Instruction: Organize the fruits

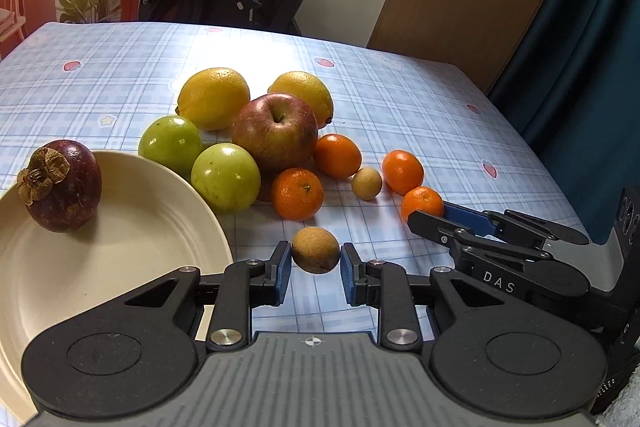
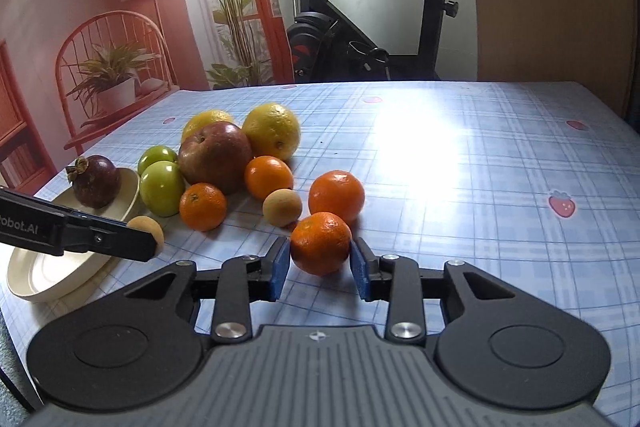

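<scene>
Straddling a small brown fruit (image 1: 316,250) on the checked tablecloth (image 1: 400,99): left gripper (image 1: 315,269), jaws narrow, blue pads (image 1: 285,273) just beside the fruit on each side, a sliver of gap visible, contact not certain. Hard left of that tool, cream plate (image 1: 120,235) with a mangosteen (image 1: 60,185) on its far rim. Ahead-left, two green apples (image 1: 226,177), touching. Straight ahead, red apple (image 1: 275,132) fronting two lemons (image 1: 214,97); mandarin (image 1: 297,193) and second orange one (image 1: 337,155) packed against the pile. Ahead-right, another small tan fruit (image 1: 367,183), loose, then a mandarin further right (image 1: 402,172).

Framing the nearest mandarin (image 2: 321,243): right gripper (image 2: 320,263), jaws set about the fruit's width, pads close at both flanks, grip not confirmed. Left of this tool, the other gripper's finger across the plate. Just behind the target, bigger mandarin (image 2: 337,197), nearly touching it.

Right of the right tool, bare cloth running to the table edge (image 2: 600,107). Beyond the far edge, exercise bike (image 2: 360,39).
</scene>
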A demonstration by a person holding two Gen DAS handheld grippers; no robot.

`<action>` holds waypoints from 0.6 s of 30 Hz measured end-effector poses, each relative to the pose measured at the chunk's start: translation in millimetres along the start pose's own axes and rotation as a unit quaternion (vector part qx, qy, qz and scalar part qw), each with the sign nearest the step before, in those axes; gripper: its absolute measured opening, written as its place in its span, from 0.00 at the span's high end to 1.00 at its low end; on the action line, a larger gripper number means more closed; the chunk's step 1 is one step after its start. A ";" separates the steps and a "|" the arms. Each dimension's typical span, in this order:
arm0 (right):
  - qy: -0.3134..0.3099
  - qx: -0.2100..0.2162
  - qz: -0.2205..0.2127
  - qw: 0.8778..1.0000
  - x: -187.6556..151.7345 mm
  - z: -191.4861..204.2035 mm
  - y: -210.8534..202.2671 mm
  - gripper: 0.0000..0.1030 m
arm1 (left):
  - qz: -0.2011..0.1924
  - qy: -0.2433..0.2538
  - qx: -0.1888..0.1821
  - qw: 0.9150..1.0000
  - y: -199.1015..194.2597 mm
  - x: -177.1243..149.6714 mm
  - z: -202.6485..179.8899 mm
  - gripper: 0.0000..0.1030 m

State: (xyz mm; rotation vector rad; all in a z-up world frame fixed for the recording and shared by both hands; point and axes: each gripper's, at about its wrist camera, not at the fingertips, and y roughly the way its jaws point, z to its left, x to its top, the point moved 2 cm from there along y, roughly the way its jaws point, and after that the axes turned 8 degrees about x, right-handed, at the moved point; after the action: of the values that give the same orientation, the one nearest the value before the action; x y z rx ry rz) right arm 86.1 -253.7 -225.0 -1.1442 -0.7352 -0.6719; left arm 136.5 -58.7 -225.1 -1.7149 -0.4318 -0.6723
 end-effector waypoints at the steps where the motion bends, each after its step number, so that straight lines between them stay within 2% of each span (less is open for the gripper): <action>1: -0.002 -0.002 0.001 1.000 0.1 0.2 -0.4 0.65 | -0.001 -0.002 0.000 1.000 -0.9 0.3 0.7 0.73; 11: -0.011 -0.021 -0.006 1.000 10.3 6.3 -10.4 0.61 | -0.018 -0.015 -0.001 1.000 -9.1 2.7 9.3 0.73; 16: -0.050 -0.008 0.002 0.999 22.5 21.6 -4.9 0.61 | -0.025 -0.025 0.000 0.999 -13.6 2.9 16.2 0.73; 18: -0.077 -0.001 0.015 0.997 28.0 29.9 5.4 0.65 | -0.029 -0.030 0.005 0.999 -16.8 3.1 20.6 0.73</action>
State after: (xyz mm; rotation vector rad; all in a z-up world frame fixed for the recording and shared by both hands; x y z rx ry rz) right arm 101.9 -226.4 -198.4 -1.2160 -0.8457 -0.5644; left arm 132.9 -34.8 -213.6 -1.7215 -0.5285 -0.6615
